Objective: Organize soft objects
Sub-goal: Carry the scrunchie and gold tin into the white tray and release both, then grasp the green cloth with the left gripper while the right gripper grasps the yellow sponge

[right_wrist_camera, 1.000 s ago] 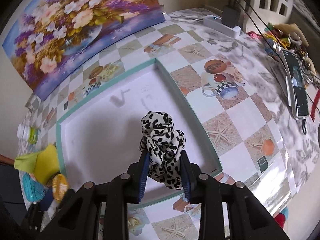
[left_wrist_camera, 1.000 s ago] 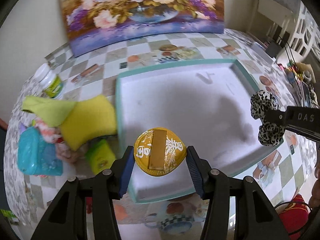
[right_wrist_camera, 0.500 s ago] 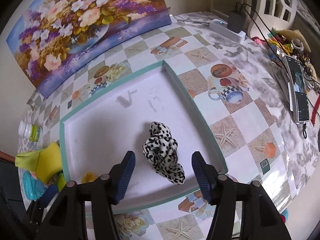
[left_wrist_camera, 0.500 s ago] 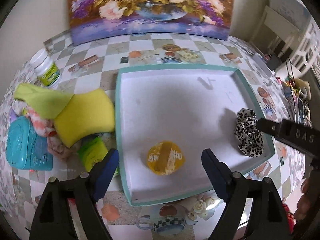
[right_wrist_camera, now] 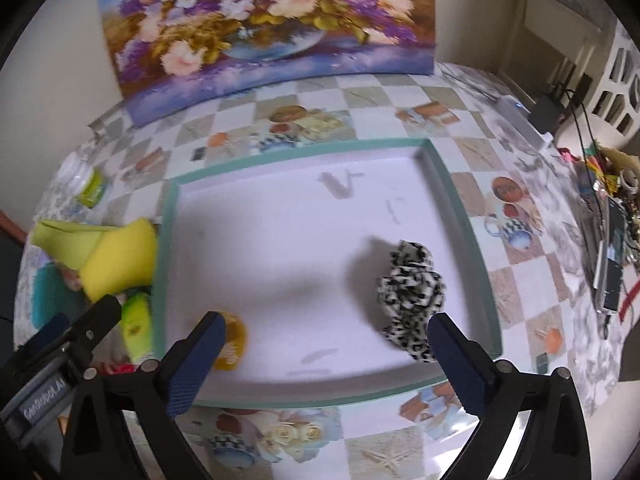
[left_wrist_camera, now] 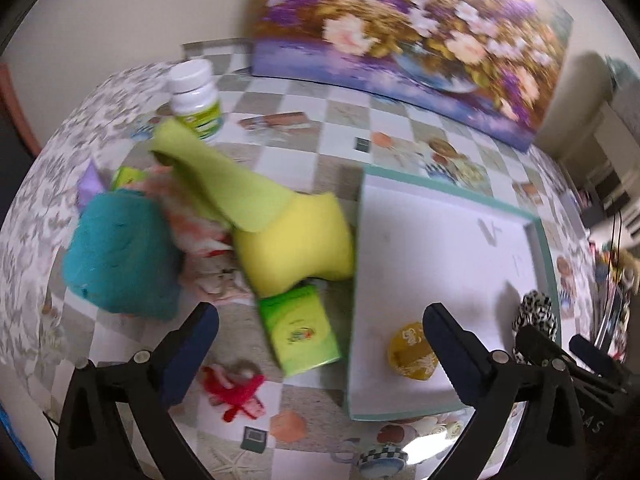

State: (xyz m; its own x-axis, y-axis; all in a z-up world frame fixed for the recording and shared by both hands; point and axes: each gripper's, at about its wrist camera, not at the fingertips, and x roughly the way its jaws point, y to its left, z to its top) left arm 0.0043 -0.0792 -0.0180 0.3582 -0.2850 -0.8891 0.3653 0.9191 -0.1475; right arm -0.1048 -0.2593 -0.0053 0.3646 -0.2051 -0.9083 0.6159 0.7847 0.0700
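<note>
Checkered tablecloth (left_wrist_camera: pixel 280 148) beside the teal-rimmed tray (right_wrist_camera: pixel 460 200) is being crowded by a soft pile whose yellow cloth (left_wrist_camera: pixel 296 240), left of the tray, is being neared by the left gripper (left_wrist_camera: pixel 320 354), just opened wide and empty like the right gripper (right_wrist_camera: pixel 326 354).

One scrunchie (right_wrist_camera: pixel 410 298), one yellow pouch (left_wrist_camera: pixel 412 352), one tray (right_wrist_camera: pixel 456 200), perhaps two sponges (left_wrist_camera: pixel 296 244)

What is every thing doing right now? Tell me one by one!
left gripper: jaws wide open, just opened, nothing between them
right gripper: jaws wide open, just opened, holding nothing
leopard scrunchie: lying loose in the tray
yellow pouch: lying loose in the tray
tray: open, flat on the table
white bottle: upright, cap on
green box: lying flat outside the tray
</note>
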